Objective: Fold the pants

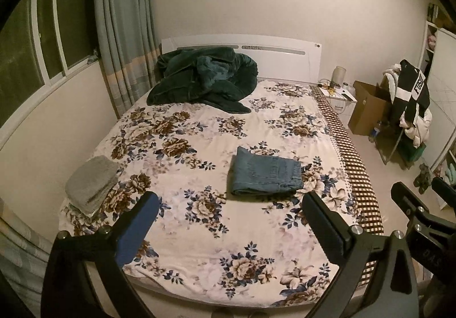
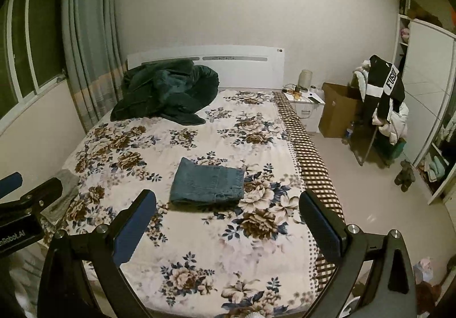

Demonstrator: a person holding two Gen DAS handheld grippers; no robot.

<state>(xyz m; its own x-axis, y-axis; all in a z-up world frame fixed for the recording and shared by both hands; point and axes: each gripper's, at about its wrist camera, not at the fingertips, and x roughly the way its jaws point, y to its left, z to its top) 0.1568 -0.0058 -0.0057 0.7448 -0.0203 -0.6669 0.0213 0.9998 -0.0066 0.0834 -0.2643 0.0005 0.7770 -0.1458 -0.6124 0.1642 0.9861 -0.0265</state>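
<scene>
Blue denim pants (image 1: 265, 174) lie folded into a flat rectangle on the floral bed sheet (image 1: 199, 232), right of the bed's middle; they also show in the right wrist view (image 2: 208, 184). My left gripper (image 1: 229, 201) is open and empty, held above the bed's near end, short of the pants. My right gripper (image 2: 228, 198) is open and empty, also back from the pants; it appears at the right edge of the left wrist view (image 1: 421, 189). The left gripper shows at the left edge of the right wrist view (image 2: 31, 184).
A folded grey garment (image 1: 91, 182) lies at the bed's near left corner. A dark green blanket (image 1: 202, 78) is heaped by the headboard. A bedside table (image 2: 306, 103), a cardboard box (image 2: 337, 110) and a clothes-laden chair (image 2: 382, 112) stand right of the bed. The window and curtain are left.
</scene>
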